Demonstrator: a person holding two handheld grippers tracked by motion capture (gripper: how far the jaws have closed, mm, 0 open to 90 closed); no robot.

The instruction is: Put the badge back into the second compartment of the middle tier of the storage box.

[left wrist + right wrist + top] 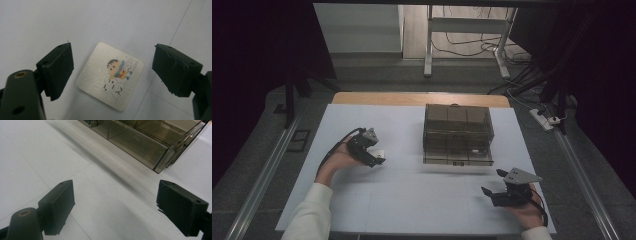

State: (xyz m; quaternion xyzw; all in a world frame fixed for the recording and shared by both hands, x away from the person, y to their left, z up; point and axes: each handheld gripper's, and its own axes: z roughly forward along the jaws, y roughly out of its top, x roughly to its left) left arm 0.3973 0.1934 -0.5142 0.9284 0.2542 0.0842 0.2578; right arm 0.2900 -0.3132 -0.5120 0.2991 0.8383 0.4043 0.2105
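A person's two hands work at a white surface (412, 200), each holding a black two-jaw tool. At left of centre in the high view, the left tool (371, 152) points down at a small square card (377, 153) lying flat on the surface. In the left gripper view the card (110, 75), pale with rounded corners and a cartoon print of a child and a white dog, sits in the middle of the frame between the jaws of the left tool (112, 68), which are spread wide and clear of it on both sides. At lower right of the high view, the right tool (493, 186) is held low over bare surface, its jaws likewise spread with nothing between them. A smoky transparent box (457, 135) with inner compartments stands in the centre of the high view, nearer the right tool; its near corner (160, 150) fills the upper right of the right gripper view, beyond the jaws of the right tool (115, 202).
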